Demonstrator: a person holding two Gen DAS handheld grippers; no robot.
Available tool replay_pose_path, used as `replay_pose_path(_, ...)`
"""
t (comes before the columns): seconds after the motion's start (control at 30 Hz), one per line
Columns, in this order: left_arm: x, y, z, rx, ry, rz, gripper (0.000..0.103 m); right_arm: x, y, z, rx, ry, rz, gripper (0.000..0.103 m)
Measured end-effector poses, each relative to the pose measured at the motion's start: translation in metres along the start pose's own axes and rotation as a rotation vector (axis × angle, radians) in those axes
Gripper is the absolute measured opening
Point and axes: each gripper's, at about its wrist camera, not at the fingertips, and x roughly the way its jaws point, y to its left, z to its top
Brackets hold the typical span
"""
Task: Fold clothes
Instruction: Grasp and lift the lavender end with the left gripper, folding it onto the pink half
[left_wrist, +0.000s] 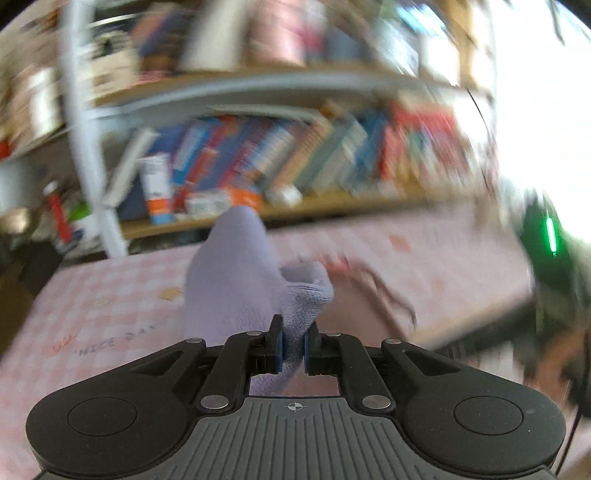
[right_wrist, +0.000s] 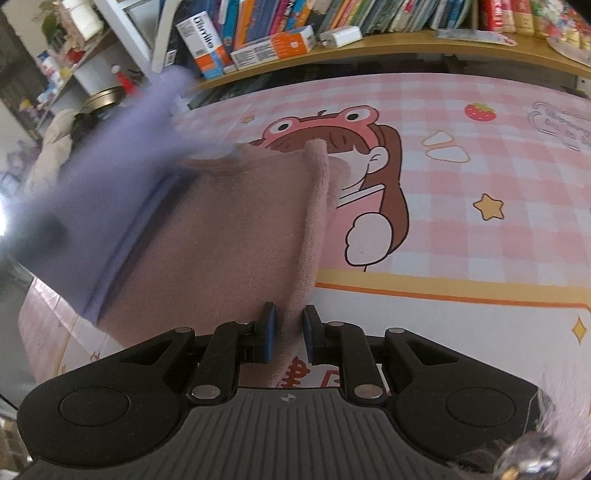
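A two-tone cloth, lilac (left_wrist: 236, 280) on one side and dusty pink (right_wrist: 229, 236) on the other, is lifted above the pink checked table cover (right_wrist: 480, 177). My left gripper (left_wrist: 293, 345) is shut on a bunched lilac edge of it; this view is motion-blurred. My right gripper (right_wrist: 290, 332) is shut on the pink edge, and the cloth stretches away from it to the upper left, where the lilac part (right_wrist: 110, 177) is blurred.
The table cover (left_wrist: 110, 295) has a cartoon girl with a frog hat (right_wrist: 354, 147), a strawberry and stars. A bookshelf (right_wrist: 369, 40) with many books runs along the far side. A white shelf post (left_wrist: 85, 147) and clutter stand at the left.
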Motion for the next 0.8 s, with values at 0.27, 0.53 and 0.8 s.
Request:
replay_pose_path(0.27,0.033,-0.071,-0.021,0.306,0.152,0.146,0.015,0.000,-0.008,0.003,-0.048,0.013,0.073,0.016)
replay_pose_path(0.53,0.033,-0.090,-0.020,0.348,0.158,0.262,0.020,0.000,-0.017,0.003,-0.064,0.019,0.125,0.016)
replay_pose_path(0.8,0.034,-0.103,-0.016,0.385,0.134,0.298,0.024,0.000,-0.024,0.004,-0.071,0.023,0.160,0.015)
